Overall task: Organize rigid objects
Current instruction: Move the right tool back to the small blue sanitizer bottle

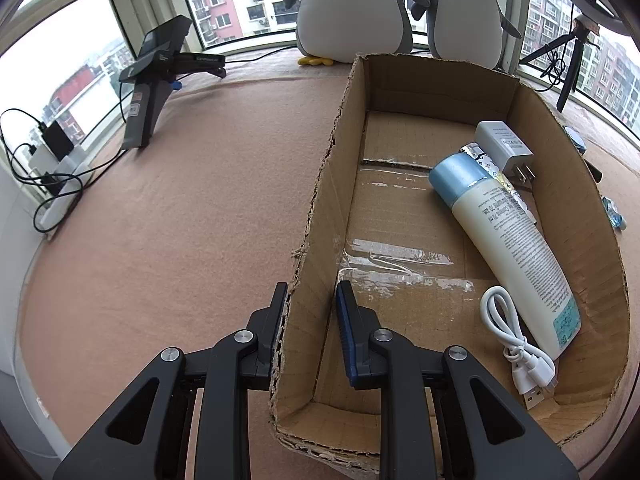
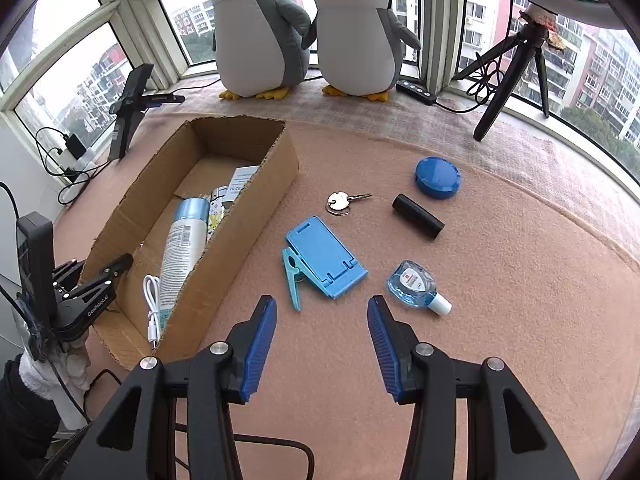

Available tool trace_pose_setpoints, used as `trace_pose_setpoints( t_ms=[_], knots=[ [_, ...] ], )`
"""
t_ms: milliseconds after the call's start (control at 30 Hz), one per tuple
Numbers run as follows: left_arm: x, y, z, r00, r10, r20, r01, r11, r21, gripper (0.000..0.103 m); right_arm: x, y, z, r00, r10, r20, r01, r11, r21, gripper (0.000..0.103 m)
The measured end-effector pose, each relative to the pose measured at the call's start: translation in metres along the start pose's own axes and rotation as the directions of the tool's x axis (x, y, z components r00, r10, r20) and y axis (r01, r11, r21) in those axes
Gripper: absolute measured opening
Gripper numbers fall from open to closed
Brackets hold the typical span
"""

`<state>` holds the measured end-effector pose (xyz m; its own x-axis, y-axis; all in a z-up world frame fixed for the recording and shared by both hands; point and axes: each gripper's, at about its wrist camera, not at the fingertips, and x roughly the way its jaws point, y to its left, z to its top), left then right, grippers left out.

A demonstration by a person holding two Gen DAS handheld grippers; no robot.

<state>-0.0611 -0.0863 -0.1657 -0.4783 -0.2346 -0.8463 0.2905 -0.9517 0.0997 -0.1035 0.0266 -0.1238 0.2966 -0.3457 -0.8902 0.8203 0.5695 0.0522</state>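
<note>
Rigid odds and ends lie on the pink felt mat (image 2: 500, 320), right of the cardboard box (image 2: 224, 240): a blue phone stand (image 2: 326, 258) with a teal clothespin (image 2: 292, 278) touching its left edge, a key (image 2: 346, 201) beyond them, a black cylinder (image 2: 418, 217) and round blue case (image 2: 437, 178) farther right, and a small clear bottle (image 2: 416, 285) nearest on the right. Already in the box are a lotion bottle (image 1: 508, 240), a white charger (image 1: 505, 146) and a coiled white cable (image 1: 516, 344).

All look light and stiff. The stand probably wants a pinch across its narrow sides; the cylinder and little bottle may roll or slip, so across their middles seems safest. The flat key looks the hardest to lift off felt.

The right gripper (image 2: 322, 328) hangs over the mat, pointing steeply down just short of the stand, its jaws partly apart and holding nothing. The left gripper (image 1: 312, 320) also points down at the box's near left corner, clamped on the left wall with one finger on each side, likely to steady the box.
</note>
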Motion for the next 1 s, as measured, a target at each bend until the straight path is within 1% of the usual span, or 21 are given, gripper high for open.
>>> trace_pose_setpoints(
  t_ms=[133, 233, 400, 533, 733, 1000],
  knots=[
    [0.000, 0.000, 0.000, 1.000, 0.002, 0.000, -0.002, 1.000, 0.001, 0.020, 0.010, -0.024, 0.003, 0.998, -0.046, -0.038, 0.045, 0.999, -0.008, 0.045],
    [0.000, -0.001, 0.000, 1.000, 0.006, 0.001, -0.006, 1.000, 0.002, 0.020, 0.019, -0.034, 0.003, 0.995, -0.079, -0.060, 0.077, 0.996, -0.037, 0.048],
    [0.001, -0.001, 0.000, 1.000, 0.009, 0.002, -0.009, 1.000, 0.003, 0.020, 0.037, -0.046, 0.007, 0.988, -0.116, -0.102, 0.109, 0.991, -0.074, 0.048],
    [0.001, -0.001, 0.000, 1.000, 0.011, 0.002, -0.011, 1.000, 0.005, 0.020, 0.050, -0.049, 0.008, 0.981, -0.143, -0.129, 0.129, 0.985, -0.111, 0.048],
    [0.001, -0.001, 0.000, 1.000, 0.012, 0.002, -0.012, 1.000, 0.004, 0.020, 0.063, -0.048, 0.009, 0.975, -0.163, -0.153, 0.140, 0.979, -0.147, 0.048],
    [0.001, -0.001, 0.000, 1.000, 0.012, 0.002, -0.012, 1.000, 0.004, 0.020, 0.067, -0.047, 0.011, 0.976, -0.155, -0.154, 0.131, 0.979, -0.156, 0.048]
  ],
)
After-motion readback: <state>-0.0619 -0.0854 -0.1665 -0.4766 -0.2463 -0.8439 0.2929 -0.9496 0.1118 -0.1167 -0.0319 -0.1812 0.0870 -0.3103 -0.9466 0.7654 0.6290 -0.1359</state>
